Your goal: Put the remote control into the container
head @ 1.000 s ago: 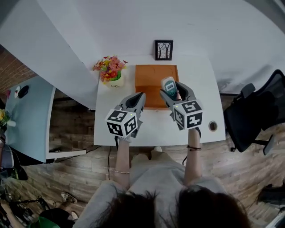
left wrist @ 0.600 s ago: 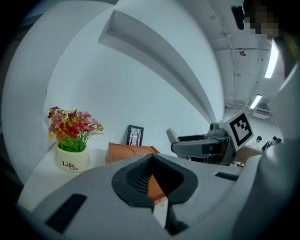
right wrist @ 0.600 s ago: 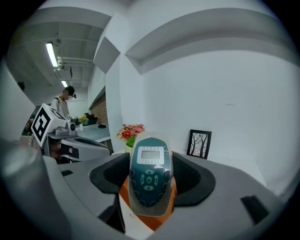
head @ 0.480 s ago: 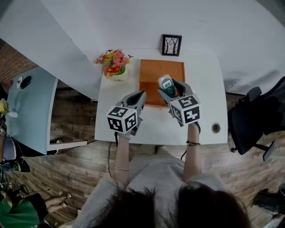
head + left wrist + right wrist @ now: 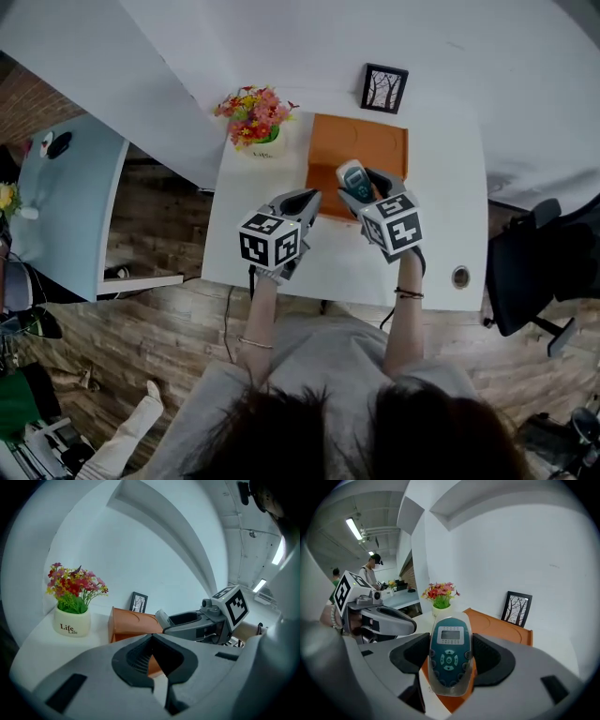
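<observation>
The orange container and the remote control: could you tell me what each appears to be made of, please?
Container: probably wood or leather-look board, matte orange-brown, with an even dull surface. Remote control: plastic, glossy teal face in a pale translucent-looking shell, with rubbery-looking buttons.

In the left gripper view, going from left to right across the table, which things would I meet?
Flower pot → orange container → remote control → right gripper, shut on the remote control. The picture frame overlaps the container, so I leave it out.
</observation>
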